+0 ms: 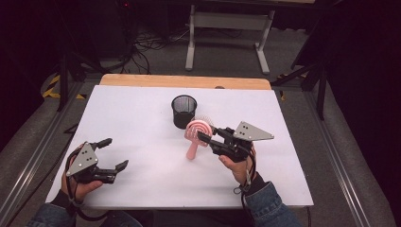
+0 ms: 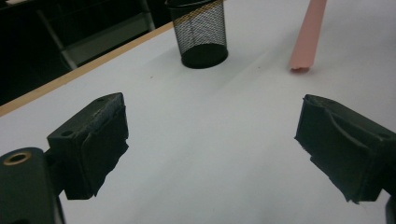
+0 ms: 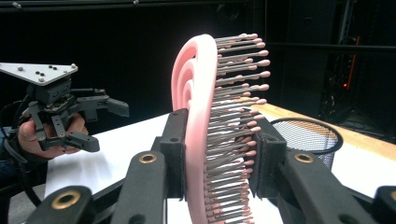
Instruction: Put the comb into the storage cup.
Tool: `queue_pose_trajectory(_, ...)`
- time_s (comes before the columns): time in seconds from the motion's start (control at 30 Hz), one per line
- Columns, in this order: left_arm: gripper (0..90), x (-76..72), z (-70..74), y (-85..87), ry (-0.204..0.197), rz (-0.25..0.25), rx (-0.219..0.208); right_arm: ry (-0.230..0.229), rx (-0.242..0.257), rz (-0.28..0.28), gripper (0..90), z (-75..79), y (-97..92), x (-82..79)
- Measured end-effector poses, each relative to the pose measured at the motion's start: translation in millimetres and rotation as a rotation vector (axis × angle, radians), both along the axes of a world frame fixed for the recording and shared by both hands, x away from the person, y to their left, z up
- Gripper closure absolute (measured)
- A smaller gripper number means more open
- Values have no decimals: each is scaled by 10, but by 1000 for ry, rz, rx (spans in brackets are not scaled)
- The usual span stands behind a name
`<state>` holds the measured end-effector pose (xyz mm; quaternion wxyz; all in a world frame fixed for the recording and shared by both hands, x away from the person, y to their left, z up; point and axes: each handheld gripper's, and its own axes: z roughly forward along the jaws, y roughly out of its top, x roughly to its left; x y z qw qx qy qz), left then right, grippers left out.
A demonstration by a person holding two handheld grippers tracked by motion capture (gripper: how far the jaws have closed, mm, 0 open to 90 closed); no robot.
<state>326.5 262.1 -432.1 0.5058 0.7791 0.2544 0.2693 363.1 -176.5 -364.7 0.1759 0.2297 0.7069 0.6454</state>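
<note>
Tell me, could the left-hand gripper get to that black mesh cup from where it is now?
Probably yes. The left gripper has its jaws wide open with nothing in them, and bare white table lies between it and the mesh cup. The pink brush sits off to one side.

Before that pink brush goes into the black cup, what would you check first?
1. Grip: right gripper clamps the brush by its head, back on one pad, bristles on the other: ok.
2. Brush off the table: handle tip seems at the surface: cannot tell.
3. Cup upright, mouth open: ok.
4. Cup empty: inside too dark: cannot tell.
5. Left gripper open, apart from brush and cup: ok.
6. Handle points down for entry: ok.
</note>
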Motion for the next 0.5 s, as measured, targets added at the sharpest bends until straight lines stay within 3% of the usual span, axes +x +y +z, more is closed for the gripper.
queue_pose_trajectory(0.5,85,17,-54,7,7,-13,4,-31,6,-38,645,114,-50,65)
